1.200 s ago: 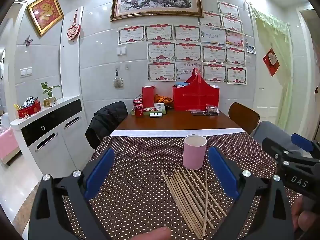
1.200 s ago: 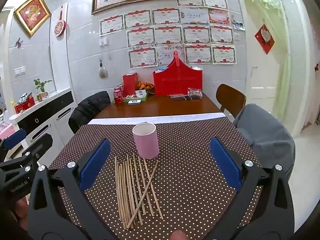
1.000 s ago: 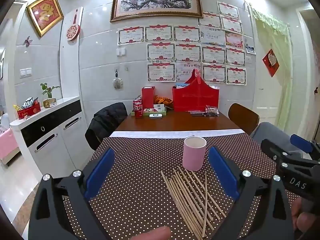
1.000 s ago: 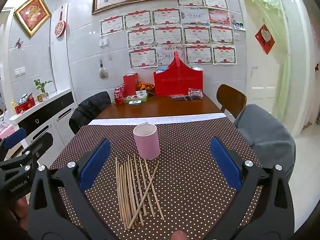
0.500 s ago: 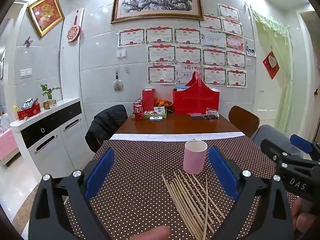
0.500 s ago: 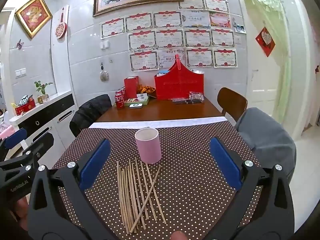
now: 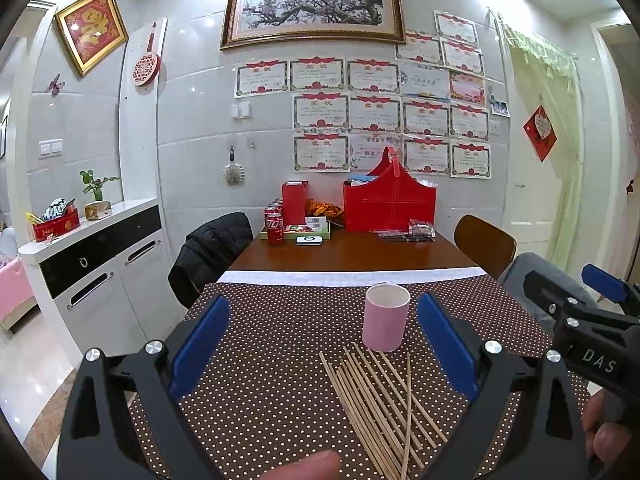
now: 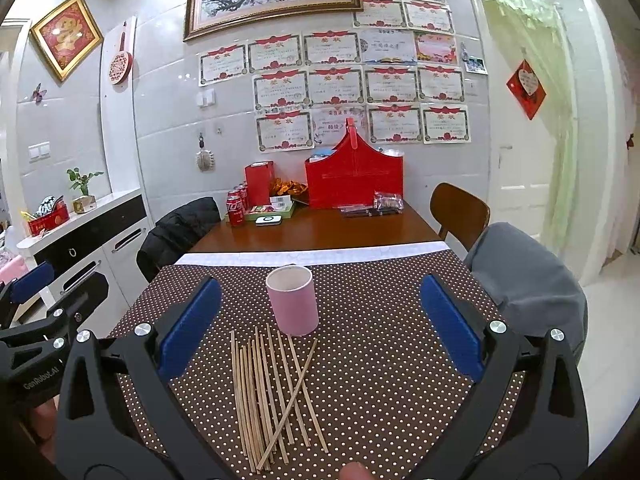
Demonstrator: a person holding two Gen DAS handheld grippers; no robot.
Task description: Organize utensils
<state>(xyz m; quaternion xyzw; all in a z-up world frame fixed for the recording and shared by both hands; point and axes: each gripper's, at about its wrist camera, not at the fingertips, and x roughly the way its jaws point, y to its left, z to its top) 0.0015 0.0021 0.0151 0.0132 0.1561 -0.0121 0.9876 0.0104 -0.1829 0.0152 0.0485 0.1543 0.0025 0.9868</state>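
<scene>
Both my claws, left claw (image 7: pixel 322 350) and right claw (image 8: pixel 320 320), gape apart above the desk (image 8: pixel 400 380); chopsticks (image 8: pixel 272 396) lie lower centre, pink cup (image 8: pixel 293 305) just behind.

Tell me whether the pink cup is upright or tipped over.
Upright. The pink cup stands on its base on the dotted tablecloth, open rim facing up, just beyond the loose chopsticks.
</scene>
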